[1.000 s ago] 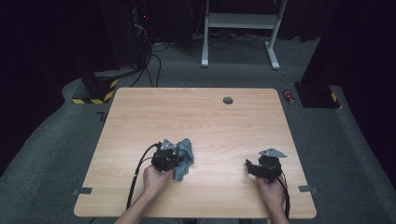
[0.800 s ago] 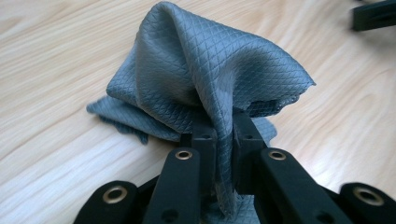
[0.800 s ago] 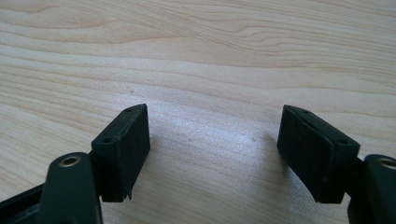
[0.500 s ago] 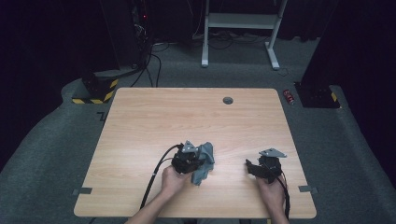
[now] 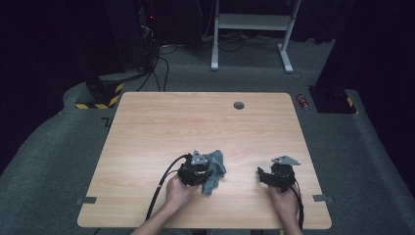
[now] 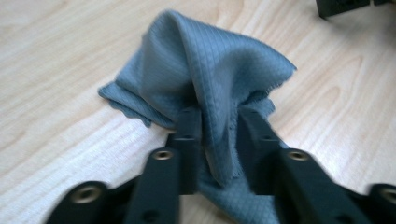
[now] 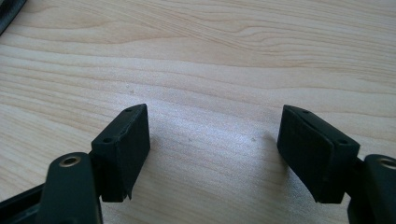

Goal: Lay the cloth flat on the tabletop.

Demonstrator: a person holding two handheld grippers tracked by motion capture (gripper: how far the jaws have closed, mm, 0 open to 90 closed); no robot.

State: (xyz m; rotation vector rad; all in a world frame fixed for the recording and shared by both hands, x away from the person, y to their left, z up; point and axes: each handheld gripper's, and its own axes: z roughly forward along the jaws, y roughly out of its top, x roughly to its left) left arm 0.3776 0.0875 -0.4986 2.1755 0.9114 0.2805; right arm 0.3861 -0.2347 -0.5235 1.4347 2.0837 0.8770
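Note:
A grey-blue cloth (image 5: 216,165) lies bunched on the wooden table (image 5: 195,117), near its front middle. My left gripper (image 5: 207,174) is right at the cloth, held in a hand. In the left gripper view a raised fold of the cloth (image 6: 210,70) stands between the two black jaws of the left gripper (image 6: 218,116). Those jaws have just been opening and sit loosely beside the fold. My right gripper (image 5: 263,176) rests low over the table to the right, apart from the cloth. In its own view the right gripper (image 7: 215,126) stands wide open over bare wood.
A small round grommet hole (image 5: 239,105) sits near the table's far edge. The left gripper's black cable (image 5: 161,186) trails toward the front edge. On the floor beyond are a white desk frame (image 5: 249,29), a black-and-yellow striped base (image 5: 100,95) and a small red object (image 5: 304,101).
My left hand has moved to the right across the table with the cloth, which now lies farther right. The right gripper has stayed where it was.

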